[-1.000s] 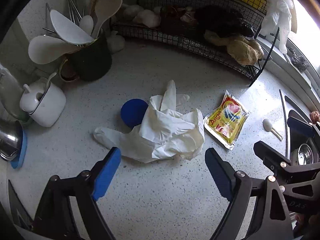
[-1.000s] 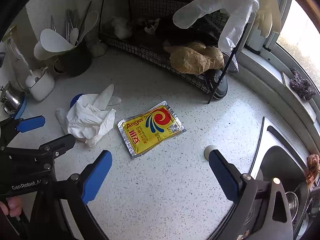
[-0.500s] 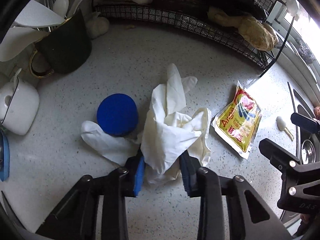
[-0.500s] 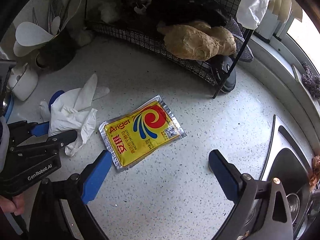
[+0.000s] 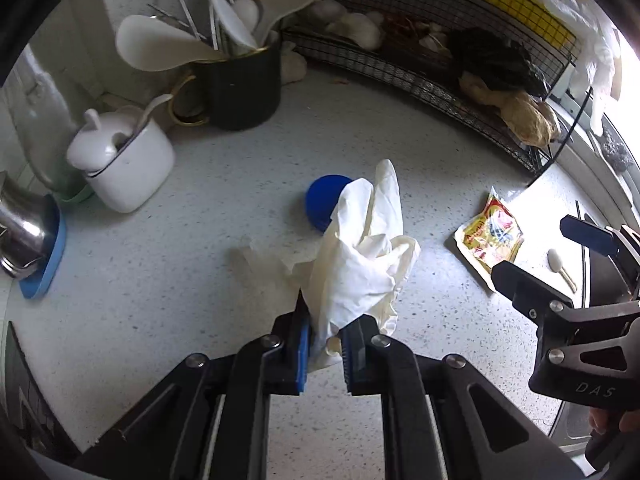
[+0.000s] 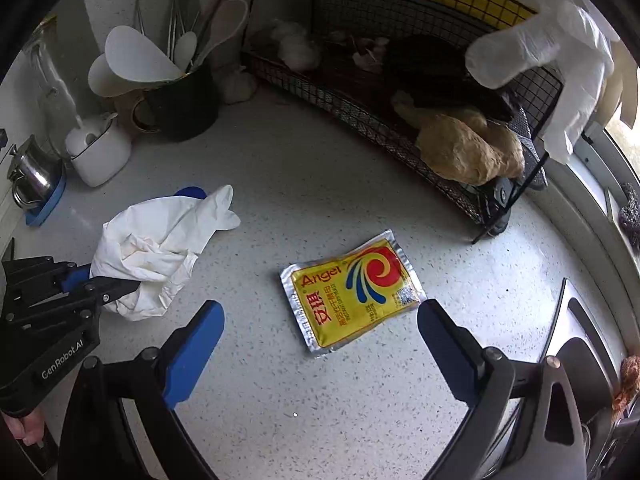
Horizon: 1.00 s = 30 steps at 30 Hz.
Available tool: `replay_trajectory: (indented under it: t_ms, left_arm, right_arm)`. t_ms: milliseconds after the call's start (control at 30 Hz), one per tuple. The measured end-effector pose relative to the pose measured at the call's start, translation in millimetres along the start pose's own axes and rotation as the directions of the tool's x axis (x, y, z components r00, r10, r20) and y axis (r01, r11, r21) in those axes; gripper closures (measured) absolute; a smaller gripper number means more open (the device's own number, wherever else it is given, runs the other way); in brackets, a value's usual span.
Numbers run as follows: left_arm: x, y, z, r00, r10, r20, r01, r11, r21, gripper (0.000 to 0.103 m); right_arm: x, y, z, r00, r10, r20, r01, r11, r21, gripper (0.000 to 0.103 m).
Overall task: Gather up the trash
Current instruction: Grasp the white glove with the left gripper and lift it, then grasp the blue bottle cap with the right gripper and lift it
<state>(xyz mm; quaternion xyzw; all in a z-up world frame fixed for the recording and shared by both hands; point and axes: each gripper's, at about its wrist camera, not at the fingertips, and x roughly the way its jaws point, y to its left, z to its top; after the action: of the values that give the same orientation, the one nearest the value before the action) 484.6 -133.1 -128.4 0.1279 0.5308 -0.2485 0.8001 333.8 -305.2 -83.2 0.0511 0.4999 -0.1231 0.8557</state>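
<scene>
The left gripper was clamped on crumpled white disposable gloves, lifted above the speckled countertop. The right gripper, fingers apart, hovered over a yellow foil sachet.

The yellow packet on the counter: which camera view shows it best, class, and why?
The right wrist view: the yellow packet lies central, its print readable, before the open right gripper. The left wrist view shows it small and foreshortened near the edge.

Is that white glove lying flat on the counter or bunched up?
Bunched up. The glove is crumpled into a wad, pinched at its lower end by the left gripper, with only one finger sticking out straight.
</scene>
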Motion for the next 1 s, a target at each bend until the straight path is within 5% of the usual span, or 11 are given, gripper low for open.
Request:
replay_trajectory:
  t_ms: [233, 467, 767, 1000]
  left_arm:
    - [-18.5, 65.4, -6.1, 0.995, 0.098, 0.024, -0.094, 0.989, -0.11, 0.092]
    - [4.6, 88.6, 1.0, 0.988, 0.152, -0.011, -0.152, 0.98, -0.127, 0.092]
    - [35.7, 104.0, 18.0, 0.988, 0.147, -0.036, -0.151, 0.979, -0.134, 0.092]
    - [38.8, 104.9, 11.2, 0.988, 0.146, -0.045, -0.151, 0.98, -0.133, 0.092]
  right_arm:
    - [9.3, 52.7, 26.9, 0.996, 0.092, -0.001, -0.091, 0.988, -0.127, 0.006]
    - [49.2, 80.4, 48.5, 0.985, 0.162, -0.049, -0.169, 0.961, -0.218, 0.006]
    - [94.8, 101.3, 74.2, 0.98, 0.162, -0.12, -0.186, 0.955, -0.23, 0.023]
    - [115.6, 111.1, 81.3, 0.976, 0.168, -0.138, -0.198, 0.95, -0.243, 0.058]
